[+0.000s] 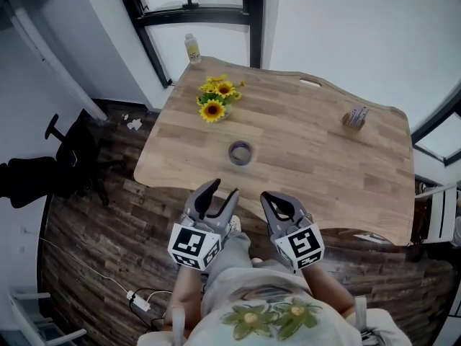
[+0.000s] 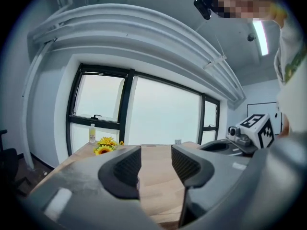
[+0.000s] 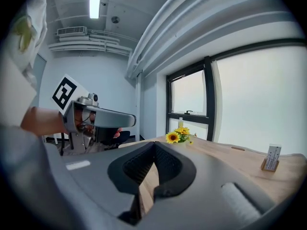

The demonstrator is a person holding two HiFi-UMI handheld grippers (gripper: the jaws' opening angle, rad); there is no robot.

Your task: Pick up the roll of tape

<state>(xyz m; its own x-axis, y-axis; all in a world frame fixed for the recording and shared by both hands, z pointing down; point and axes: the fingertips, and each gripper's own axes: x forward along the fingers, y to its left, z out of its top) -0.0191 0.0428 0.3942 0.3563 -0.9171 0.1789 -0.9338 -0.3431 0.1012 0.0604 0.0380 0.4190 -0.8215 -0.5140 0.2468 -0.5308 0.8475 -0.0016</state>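
Observation:
The roll of tape [image 1: 240, 152], a greyish-purple ring, lies flat near the middle of the wooden table [image 1: 302, 157]. Both grippers hover just off the table's near edge, short of the roll. My left gripper [image 1: 224, 188] is open with nothing between its fingers; in the left gripper view [image 2: 156, 156] only bare tabletop shows in the gap. My right gripper [image 1: 268, 195] is shut and empty, its pads meeting at the tips [image 3: 154, 146]. The tape shows in neither gripper view.
A small pot of sunflowers [image 1: 215, 99] stands on the table's far left, and a small card stand [image 1: 355, 117] at the far right. A bottle [image 1: 192, 49] sits on the windowsill behind. A black office chair [image 1: 68, 157] is on the floor at the left.

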